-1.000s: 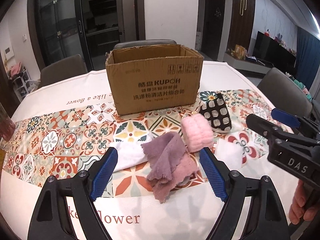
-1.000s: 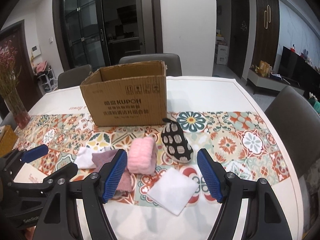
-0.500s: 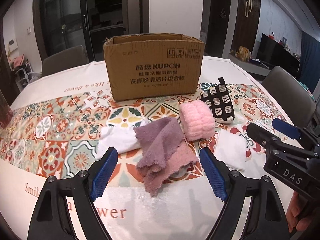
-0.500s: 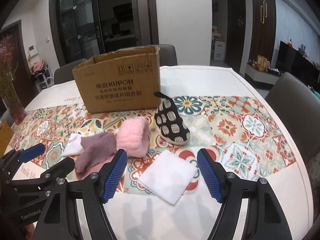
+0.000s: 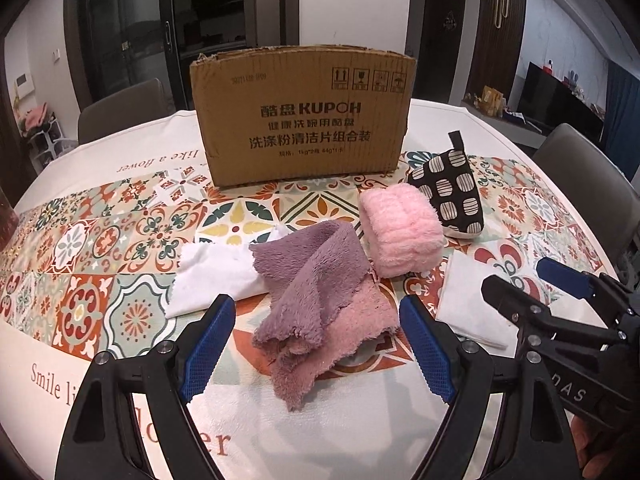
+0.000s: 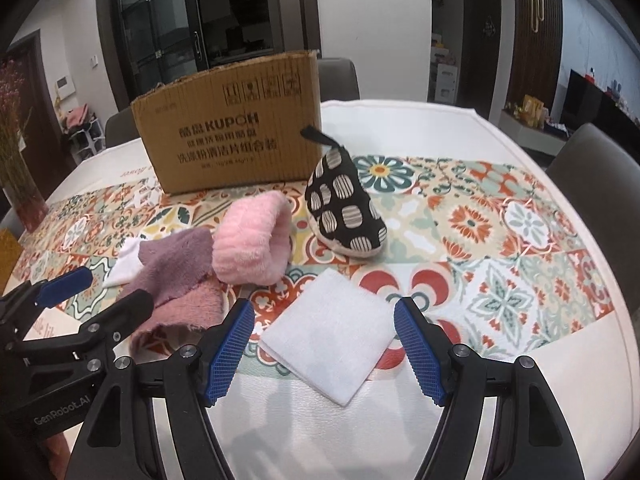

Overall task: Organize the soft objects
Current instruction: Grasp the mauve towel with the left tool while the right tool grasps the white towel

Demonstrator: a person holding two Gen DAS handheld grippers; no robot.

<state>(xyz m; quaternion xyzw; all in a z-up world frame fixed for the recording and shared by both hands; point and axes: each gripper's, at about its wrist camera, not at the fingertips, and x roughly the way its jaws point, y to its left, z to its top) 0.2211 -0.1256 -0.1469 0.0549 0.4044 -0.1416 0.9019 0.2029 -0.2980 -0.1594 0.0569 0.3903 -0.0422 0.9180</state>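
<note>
Both grippers have sunk toward the table since the earlier frames, so the cloths now loom larger and the cardboard box [image 5: 304, 116] rises higher in each view. The left gripper [image 5: 316, 344] stands wide open with nothing between its blue pads, and the purple-and-pink fleece cloth [image 5: 316, 296] lies crumpled straight ahead of the gap, its long axis running from the near fingertips away and slightly up-right, the purple layer folded over the pink one. Just left of that cloth, beyond the left finger, a white cloth [image 5: 216, 280] lies flat with its length running sideways. Ahead and to the right sits the pink fluffy roll [image 5: 400, 232], lying on its side with its axis pointing away toward the box. Beyond it the black patterned shoe [image 5: 452, 192] rests with its toe toward the camera and its heel loop up. The right gripper [image 6: 324, 348] is also open and empty, and the folded white square [image 6: 332, 340] lies flat directly between and just ahead of its fingertips, turned so that one corner points at the camera. In the right wrist view the shoe [image 6: 344, 208] points its toe right and forward. The box stands upright at the far side, well beyond both grippers, on the patterned tablecloth [image 6: 500, 240].
</note>
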